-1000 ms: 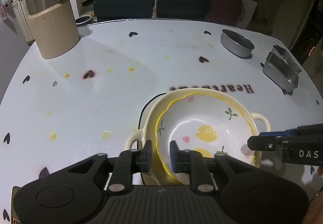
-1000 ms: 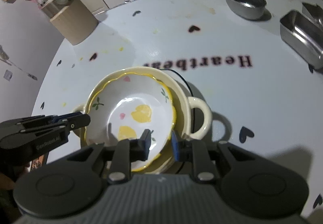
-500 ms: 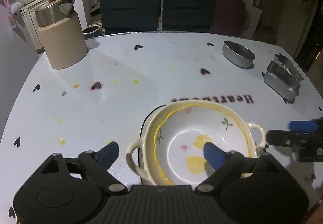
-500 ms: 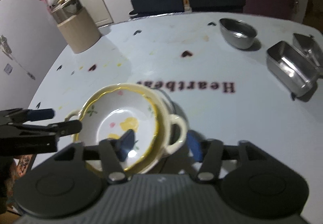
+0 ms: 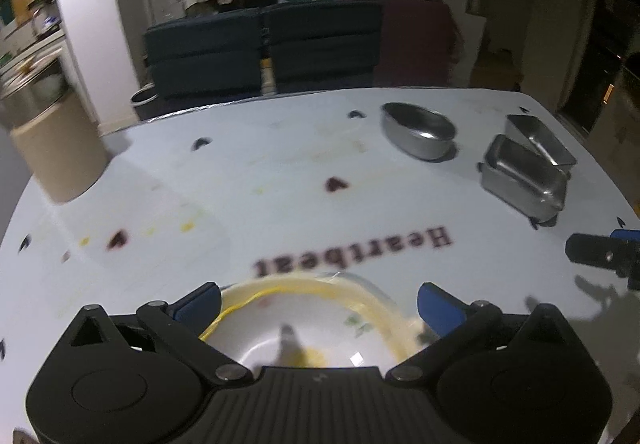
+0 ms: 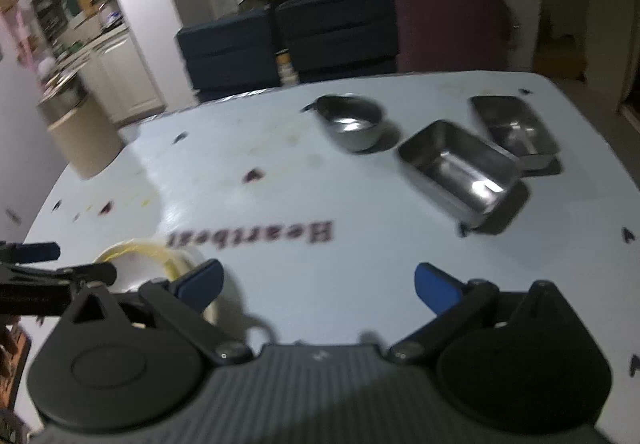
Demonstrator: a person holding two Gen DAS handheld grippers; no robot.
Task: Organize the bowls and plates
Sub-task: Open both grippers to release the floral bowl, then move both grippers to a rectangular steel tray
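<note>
On the white table (image 5: 280,171), just this side of the upside-down "Heartbeat" lettering (image 5: 352,250): stacked ceramic bowls (image 5: 304,324), the scalloped yellow-rimmed one with painted fruit nested inside a cream handled one. Blurred in both views, so finer detail not readable.

Directly over the near half of that stack: left gripper (image 5: 318,300), spread wide, blue pads well apart on either side of the bowls and gripping nothing. Contact between pads and rim not clear from the left wrist view.

To the right of the stack, over bare tabletop below the lettering: right gripper (image 6: 316,280), likewise spread wide and holding nothing. Left blue pad (image 6: 200,280) close beside the cream bowl's edge (image 6: 144,256); touching or not, cannot tell. Tip of the left gripper visible at the far left of the right wrist view, and tip of the right gripper at the far right of the left wrist view.

Beyond the lettering, toward the far right: round steel bowl (image 6: 352,121), then two rectangular steel pans, the nearer (image 6: 460,171) just beside the farther (image 6: 514,129).

Far left of the lettering, near the table edge: beige canister (image 5: 56,155) with a metal pot on top.

Behind the table: dark blue chairs (image 5: 260,43) and a maroon one (image 6: 448,23).
</note>
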